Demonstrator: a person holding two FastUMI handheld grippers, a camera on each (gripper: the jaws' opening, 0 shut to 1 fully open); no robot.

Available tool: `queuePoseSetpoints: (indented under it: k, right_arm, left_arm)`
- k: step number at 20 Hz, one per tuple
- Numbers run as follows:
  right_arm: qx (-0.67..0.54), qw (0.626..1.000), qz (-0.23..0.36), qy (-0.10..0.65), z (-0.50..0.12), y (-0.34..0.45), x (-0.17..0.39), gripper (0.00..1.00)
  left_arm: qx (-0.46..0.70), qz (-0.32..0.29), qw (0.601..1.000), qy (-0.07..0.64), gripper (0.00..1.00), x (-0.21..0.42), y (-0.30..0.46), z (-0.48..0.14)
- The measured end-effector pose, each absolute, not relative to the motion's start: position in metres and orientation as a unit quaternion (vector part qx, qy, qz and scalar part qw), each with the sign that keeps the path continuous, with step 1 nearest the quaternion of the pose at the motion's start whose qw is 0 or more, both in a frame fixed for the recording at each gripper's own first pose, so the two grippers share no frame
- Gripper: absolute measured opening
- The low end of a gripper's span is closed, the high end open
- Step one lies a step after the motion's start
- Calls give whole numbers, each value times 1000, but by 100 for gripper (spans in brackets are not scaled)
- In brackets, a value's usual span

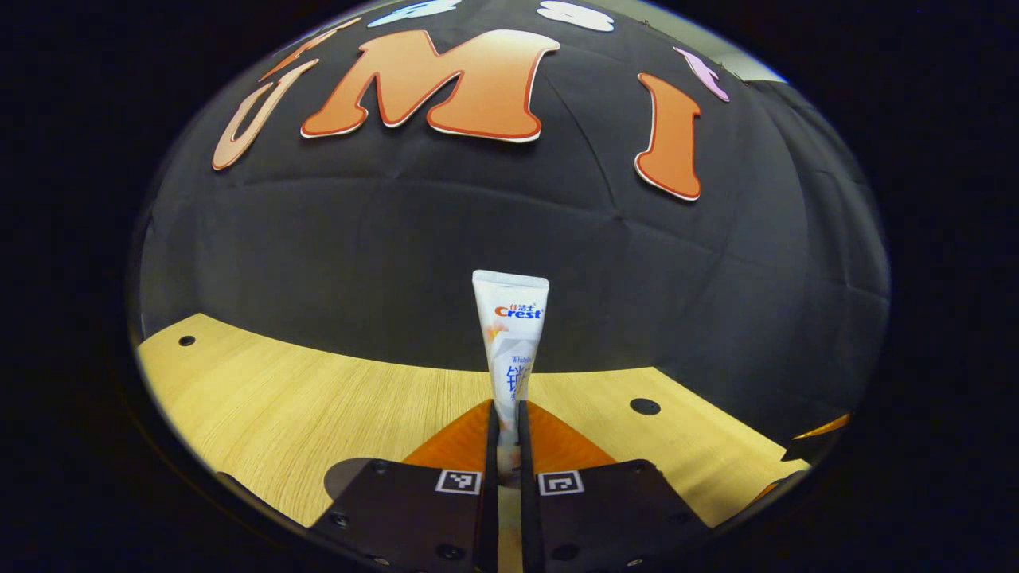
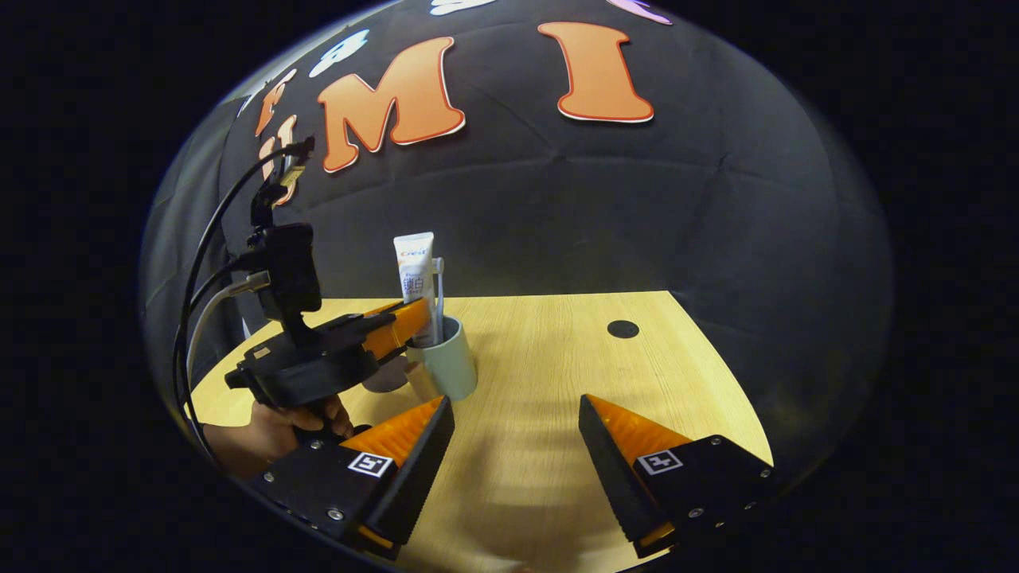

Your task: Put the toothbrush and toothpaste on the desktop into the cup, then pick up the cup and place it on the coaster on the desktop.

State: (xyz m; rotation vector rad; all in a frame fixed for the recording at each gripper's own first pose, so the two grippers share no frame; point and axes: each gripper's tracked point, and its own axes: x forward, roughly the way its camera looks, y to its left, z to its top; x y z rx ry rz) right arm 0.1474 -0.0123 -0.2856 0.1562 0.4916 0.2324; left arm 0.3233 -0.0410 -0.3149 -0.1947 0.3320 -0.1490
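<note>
My left gripper (image 1: 507, 434) pinches the toothpaste (image 1: 513, 334), holding it upright in the cup (image 2: 450, 362) beside the toothbrush (image 2: 438, 294). The tube looks soft and light, so I grip it low. My right gripper (image 2: 517, 434) is wide open, holding nothing.

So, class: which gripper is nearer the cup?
Left. The left gripper holds the toothpaste tube right above the cup; the right gripper hangs open, well short of it.
</note>
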Motion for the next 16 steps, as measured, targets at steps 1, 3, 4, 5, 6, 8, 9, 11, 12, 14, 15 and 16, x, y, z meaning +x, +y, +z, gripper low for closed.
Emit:
queuePoseSetpoints:
  k: [1,3,4,5,6,8,9,11,12,14,15,16]
  right_arm:
    - [79,960,113,242,-286,-15,148,96]
    - [86,960,109,244,-289,-20,147,96]
    - [89,959,107,246,-290,-21,146,96]
    - [91,959,104,247,-291,-25,144,96]
    - [94,959,103,246,-291,-27,143,96]
    - [97,959,102,246,-288,-28,142,96]
    - [96,959,102,245,-287,-28,140,96]
    - [96,959,105,244,-284,-27,138,96]
    - [95,959,105,244,-283,-27,137,96]
    - [93,960,107,242,-281,-27,135,96]
    - [92,960,108,240,-278,-26,133,96]
    - [91,961,107,239,-277,-28,132,96]
  left_arm:
    - [-96,-74,979,166,14,320,-40,-315]
    - [-91,-77,979,165,19,318,-40,-310]
    - [-87,-79,979,167,29,319,-43,-309]
    - [-75,-75,980,169,36,317,-41,-308]
    - [-66,-75,980,173,43,317,-41,-311]
    - [-56,-67,982,167,60,319,-37,-309]
    - [-48,-58,984,162,58,321,-30,-305]
    - [-45,-35,985,164,63,324,-14,-307]
    - [-49,-29,984,171,58,325,-8,-310]
    - [-67,-24,981,181,58,330,2,-316]
    - [-75,-26,979,187,64,331,3,-318]
    - [-85,-28,978,189,66,331,2,-316]
